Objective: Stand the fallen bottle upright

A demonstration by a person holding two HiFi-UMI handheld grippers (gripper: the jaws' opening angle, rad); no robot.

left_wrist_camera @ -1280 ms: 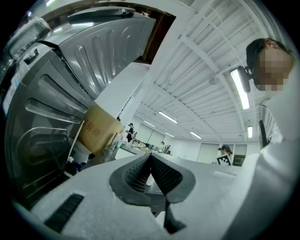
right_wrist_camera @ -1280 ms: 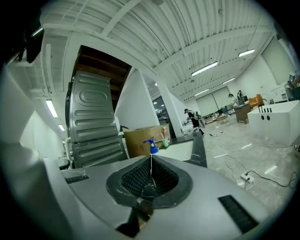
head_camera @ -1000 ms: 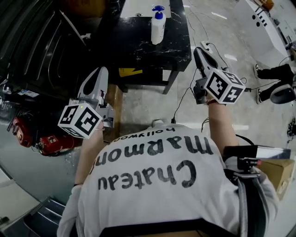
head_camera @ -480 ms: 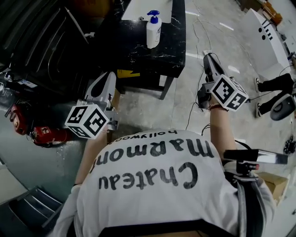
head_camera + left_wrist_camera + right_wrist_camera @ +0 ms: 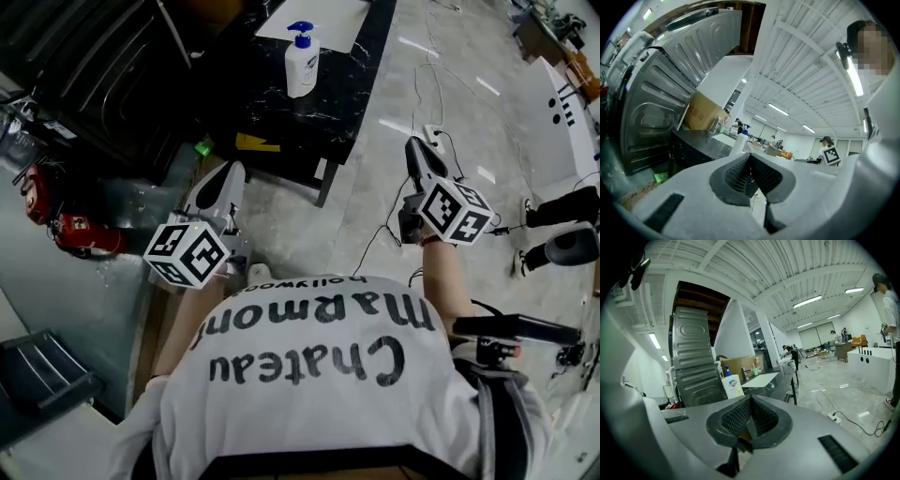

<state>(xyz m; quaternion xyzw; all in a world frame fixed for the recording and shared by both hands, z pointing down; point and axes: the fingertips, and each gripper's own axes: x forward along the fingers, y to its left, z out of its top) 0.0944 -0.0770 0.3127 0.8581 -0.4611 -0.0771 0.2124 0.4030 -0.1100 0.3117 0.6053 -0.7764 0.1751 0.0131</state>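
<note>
A white pump bottle [image 5: 300, 62] with a blue top stands upright on the black marble table [image 5: 281, 108], far from both grippers. It also shows in the right gripper view as the bottle [image 5: 733, 386], and in the left gripper view as the bottle [image 5: 738, 143] past the jaws. My left gripper [image 5: 232, 171] hangs over the floor short of the table's near edge. The left gripper [image 5: 750, 161] is shut with nothing in it. My right gripper [image 5: 413, 147] is off the table's right side; the right gripper [image 5: 751, 404] is shut and empty too.
A white sheet [image 5: 328, 19] lies on the table behind the bottle. Ribbed metal panels [image 5: 84, 66] and red extinguishers [image 5: 80, 232] fill the left. Cables and a power strip [image 5: 434, 133] lie on the floor at right, near a person's legs [image 5: 562, 202].
Both grippers have drawn back from the table and sunk a little. The table and the upright bottle now sit farther up the head view. Both jaws stay shut.
</note>
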